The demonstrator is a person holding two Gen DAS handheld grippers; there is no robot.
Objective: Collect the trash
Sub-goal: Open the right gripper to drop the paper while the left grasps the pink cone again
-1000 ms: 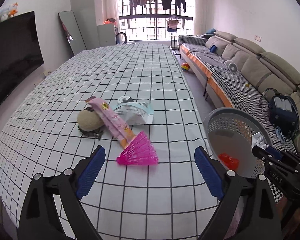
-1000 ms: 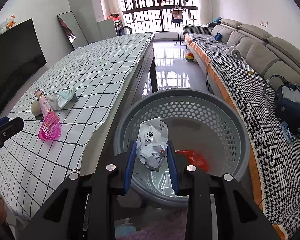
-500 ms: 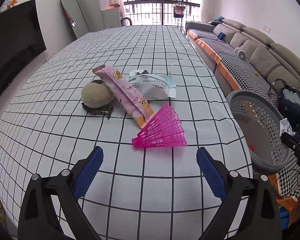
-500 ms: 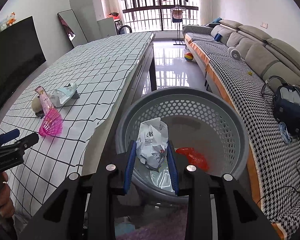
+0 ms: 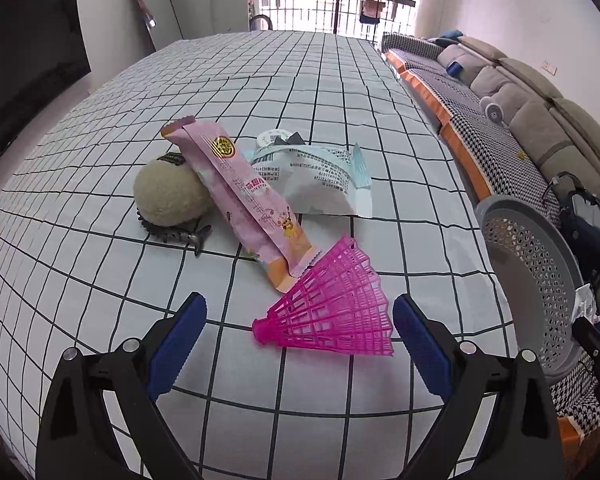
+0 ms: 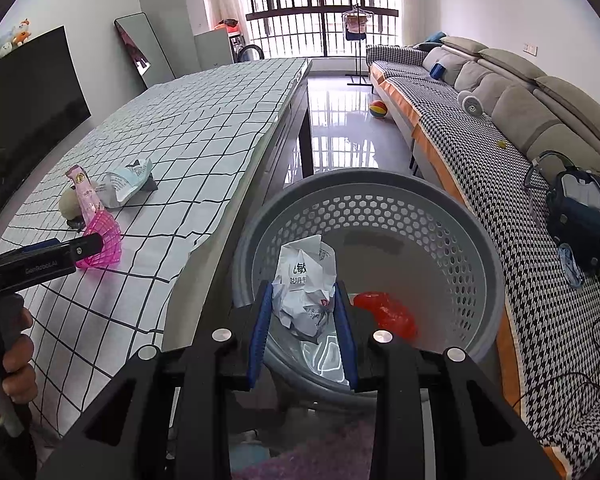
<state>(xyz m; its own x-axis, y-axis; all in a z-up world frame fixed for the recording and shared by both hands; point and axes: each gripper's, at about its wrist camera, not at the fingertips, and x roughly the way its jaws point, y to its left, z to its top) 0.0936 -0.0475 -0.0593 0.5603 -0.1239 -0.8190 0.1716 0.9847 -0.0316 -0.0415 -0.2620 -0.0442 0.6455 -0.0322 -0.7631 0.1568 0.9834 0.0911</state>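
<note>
Left wrist: grid-patterned tablecloth (image 5: 340,92), sofa (image 5: 540,120) probably beside it.

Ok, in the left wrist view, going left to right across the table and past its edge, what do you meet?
Beige ball → pink wrapper → pink shuttlecock skirt → grey basket.

left gripper (image 5: 296,332) spread wide, right gripper (image 6: 302,312) clamped

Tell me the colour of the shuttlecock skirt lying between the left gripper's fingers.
Bright pink shuttlecock skirt, seen best in the left wrist view.
</note>
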